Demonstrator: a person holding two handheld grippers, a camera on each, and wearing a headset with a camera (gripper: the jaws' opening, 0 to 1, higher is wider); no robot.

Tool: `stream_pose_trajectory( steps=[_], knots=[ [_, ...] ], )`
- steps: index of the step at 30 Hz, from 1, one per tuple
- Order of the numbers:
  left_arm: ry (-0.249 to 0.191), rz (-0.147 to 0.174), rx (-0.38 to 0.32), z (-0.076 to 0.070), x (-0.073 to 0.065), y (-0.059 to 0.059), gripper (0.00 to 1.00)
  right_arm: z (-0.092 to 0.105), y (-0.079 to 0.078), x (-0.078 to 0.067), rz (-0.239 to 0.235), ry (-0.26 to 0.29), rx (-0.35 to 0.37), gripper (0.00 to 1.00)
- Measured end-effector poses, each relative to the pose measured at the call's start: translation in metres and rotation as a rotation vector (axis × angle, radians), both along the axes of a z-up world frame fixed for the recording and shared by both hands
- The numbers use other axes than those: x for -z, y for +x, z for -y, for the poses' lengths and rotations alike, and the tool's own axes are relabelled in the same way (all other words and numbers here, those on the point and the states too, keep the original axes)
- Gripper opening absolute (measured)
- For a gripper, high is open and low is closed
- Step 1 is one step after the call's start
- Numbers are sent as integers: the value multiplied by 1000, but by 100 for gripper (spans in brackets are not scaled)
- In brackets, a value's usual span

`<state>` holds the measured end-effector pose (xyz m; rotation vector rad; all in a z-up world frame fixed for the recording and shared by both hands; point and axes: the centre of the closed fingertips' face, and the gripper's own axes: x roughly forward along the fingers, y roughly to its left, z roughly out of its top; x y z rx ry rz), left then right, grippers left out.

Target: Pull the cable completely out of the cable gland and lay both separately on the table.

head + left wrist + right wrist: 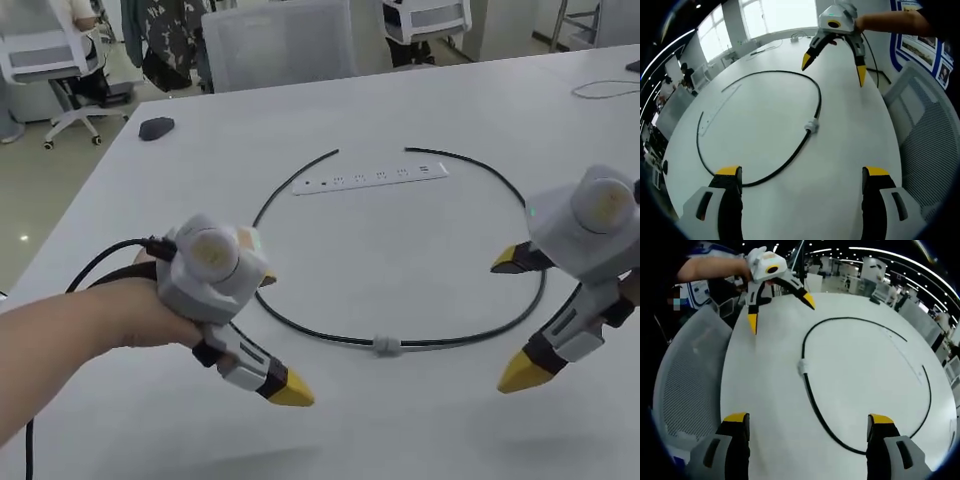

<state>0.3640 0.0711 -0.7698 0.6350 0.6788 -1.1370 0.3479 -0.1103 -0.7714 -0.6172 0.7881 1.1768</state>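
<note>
Nothing held — left gripper (278, 337) and right gripper (515, 316) both spread; next I should pinch gland (386, 345) and cable (470, 341).

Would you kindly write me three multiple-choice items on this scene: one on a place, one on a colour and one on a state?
1. Where is the cable gland?
A) in a gripper's jaws
B) threaded on the cable, lying on the table
C) on the floor

2. What colour is the cable?
A) red
B) white
C) black

3. How do the left gripper and the right gripper stand?
A) both open
B) both shut
C) one shut on the cable

Answers:
1 B: the white gland sits on the near arc of the loop.
2 C: it shows black against the white table.
3 A: each pair of jaws is spread, with nothing held between.
</note>
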Motion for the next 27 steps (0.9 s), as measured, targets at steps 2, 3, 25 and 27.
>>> stream_pose_trajectory(
  steps=[2, 3, 25, 27],
  knots=[
    [4, 7, 1, 0, 0, 0, 99, -3, 0, -1, 3, 8, -4, 99],
    [15, 12, 5, -1, 1, 0, 99, -4, 1, -1, 9, 8, -13, 99],
    [-9, -9, 15, 3, 15, -10, 95, -57, 9, 14, -15, 114, -31, 70],
    [-29, 2, 17, 8, 13, -9, 94, -62, 12, 17, -19, 123, -25, 63]
  ],
)
